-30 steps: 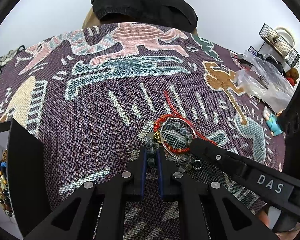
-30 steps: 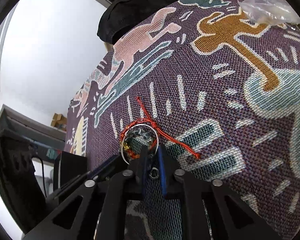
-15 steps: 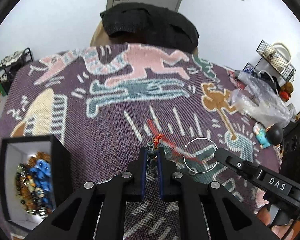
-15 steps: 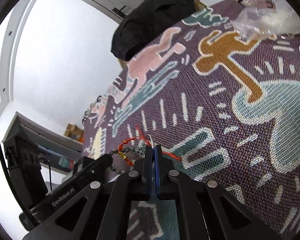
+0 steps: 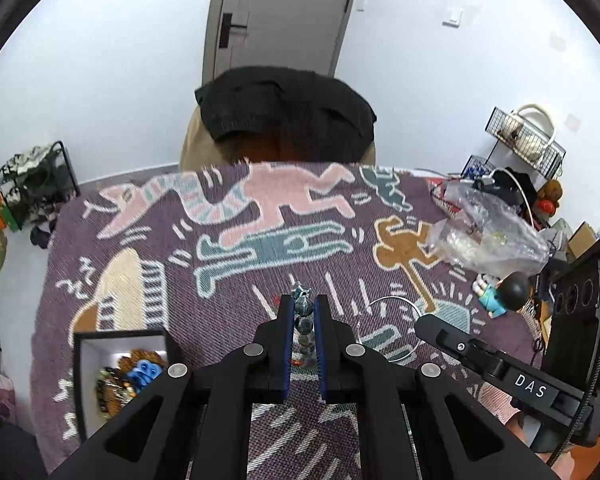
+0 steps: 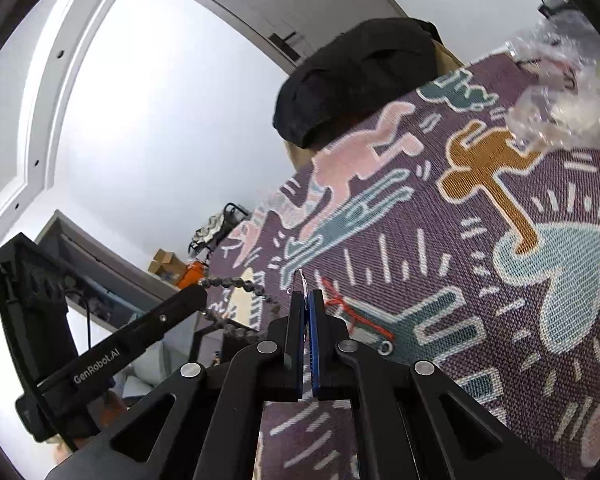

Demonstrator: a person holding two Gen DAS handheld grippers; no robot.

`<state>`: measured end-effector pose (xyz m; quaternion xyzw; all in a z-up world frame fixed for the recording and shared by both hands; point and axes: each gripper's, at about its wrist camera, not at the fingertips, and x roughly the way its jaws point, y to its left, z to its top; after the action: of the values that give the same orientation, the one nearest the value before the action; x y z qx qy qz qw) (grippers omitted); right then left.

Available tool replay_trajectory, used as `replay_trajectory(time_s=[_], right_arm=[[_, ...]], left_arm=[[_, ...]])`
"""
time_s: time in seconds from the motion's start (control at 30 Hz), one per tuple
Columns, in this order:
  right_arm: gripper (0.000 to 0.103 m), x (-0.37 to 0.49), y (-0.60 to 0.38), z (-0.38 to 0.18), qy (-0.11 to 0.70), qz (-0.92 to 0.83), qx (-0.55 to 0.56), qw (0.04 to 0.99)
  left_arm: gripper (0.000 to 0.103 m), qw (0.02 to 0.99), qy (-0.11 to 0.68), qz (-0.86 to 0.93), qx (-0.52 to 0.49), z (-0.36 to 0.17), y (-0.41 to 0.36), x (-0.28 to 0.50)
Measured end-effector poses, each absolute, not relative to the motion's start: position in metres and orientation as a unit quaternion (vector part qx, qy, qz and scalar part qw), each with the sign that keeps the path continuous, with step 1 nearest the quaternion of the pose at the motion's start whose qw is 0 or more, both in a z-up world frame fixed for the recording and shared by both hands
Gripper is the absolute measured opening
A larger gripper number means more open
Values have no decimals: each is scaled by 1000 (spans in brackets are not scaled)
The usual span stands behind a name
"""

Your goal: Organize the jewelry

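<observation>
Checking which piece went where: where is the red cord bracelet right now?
In the right wrist view the red cord bracelet lies on the tablecloth, just right of the right gripper, with a small ring at its near end.

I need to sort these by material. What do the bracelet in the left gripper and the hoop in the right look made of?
Beaded bracelet: polished stone or glass, probably; rounded, glossy dark grey-blue beads. Thin hoop: likely bare metal wire; silvery, rigid, holding its round shape.
</observation>
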<state>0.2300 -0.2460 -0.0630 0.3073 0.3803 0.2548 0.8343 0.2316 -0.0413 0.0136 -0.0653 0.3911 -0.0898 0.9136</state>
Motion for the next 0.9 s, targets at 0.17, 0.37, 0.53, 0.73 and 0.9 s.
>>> replay_trajectory(time_s=[0.17,0.37,0.53,0.73,0.9], right_arm=[[3,224,-238,-46,369,268,298,839],[3,220,-222,-38,367,282,283,840],[3,216,-204,-35,368,298,266,840],[3,212,-189,-35,372,313,253,836],[3,208,-180,-34,371,320,246,836]], left_arm=[[10,922,374,-84,-59,31,-29,219],[10,928,362,-70,-58,39,-3,203],[10,929,360,-57,-63,36,21,193],[10,926,370,-42,-68,21,46,187],[10,919,387,-35,-70,3,59,184]])
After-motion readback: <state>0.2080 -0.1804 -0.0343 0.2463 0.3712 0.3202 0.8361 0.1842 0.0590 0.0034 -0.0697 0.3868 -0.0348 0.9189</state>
